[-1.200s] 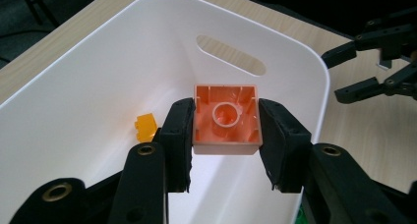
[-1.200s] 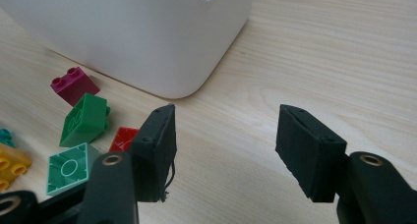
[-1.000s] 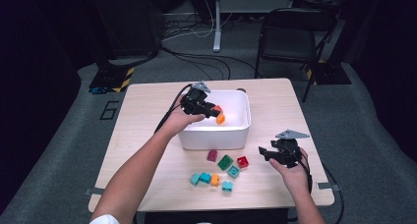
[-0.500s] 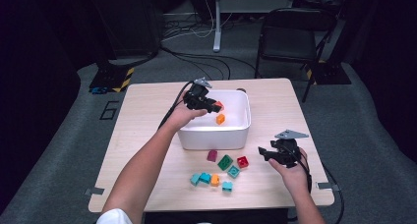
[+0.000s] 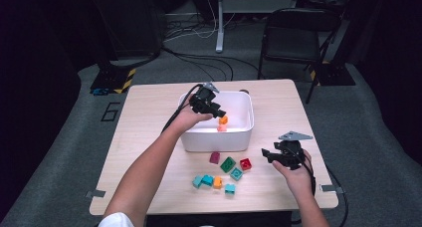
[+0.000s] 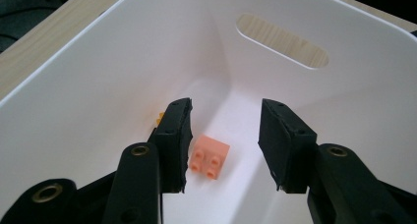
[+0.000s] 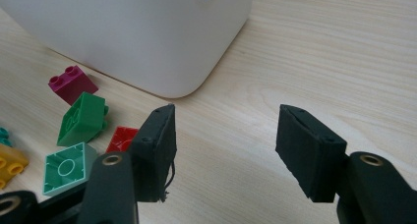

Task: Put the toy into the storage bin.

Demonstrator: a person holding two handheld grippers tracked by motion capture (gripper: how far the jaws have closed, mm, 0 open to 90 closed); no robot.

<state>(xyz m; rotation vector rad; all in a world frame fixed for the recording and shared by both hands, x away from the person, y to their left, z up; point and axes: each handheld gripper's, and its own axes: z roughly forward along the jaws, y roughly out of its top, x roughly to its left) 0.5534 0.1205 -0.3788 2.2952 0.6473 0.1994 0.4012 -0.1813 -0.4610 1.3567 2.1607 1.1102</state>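
My left gripper (image 5: pixel 218 112) hangs over the white bin (image 5: pixel 214 140), and its jaws have just been opening. They stand apart, touching nothing (image 6: pixel 225 121). Below the gap a pale pink brick (image 6: pixel 210 156) lies free on the bin floor (image 6: pixel 98 86), and an orange brick (image 6: pixel 158 118) peeks out behind one jaw. Seen from above, the orange brick (image 5: pixel 223 120) and the pink one (image 5: pixel 221 128) sit close together in the bin. My right gripper (image 5: pixel 266 155) rests low over the table right of the loose bricks, open and empty (image 7: pixel 223 130).
Several loose bricks lie in front of the bin: magenta (image 5: pixel 215 158), green (image 5: pixel 228 164), red (image 5: pixel 245 164), teal (image 5: pixel 203 180), orange (image 5: pixel 217 182). The bin's corner (image 7: pixel 137 32) stands just ahead of the right gripper, with the red brick (image 7: pixel 123 137) by its jaw. A chair (image 5: pixel 293 35) stands beyond the table.
The left gripper's jaws have spread wider over the bin, and a pale pink brick now shows on the bin floor. The right hand has stayed still.
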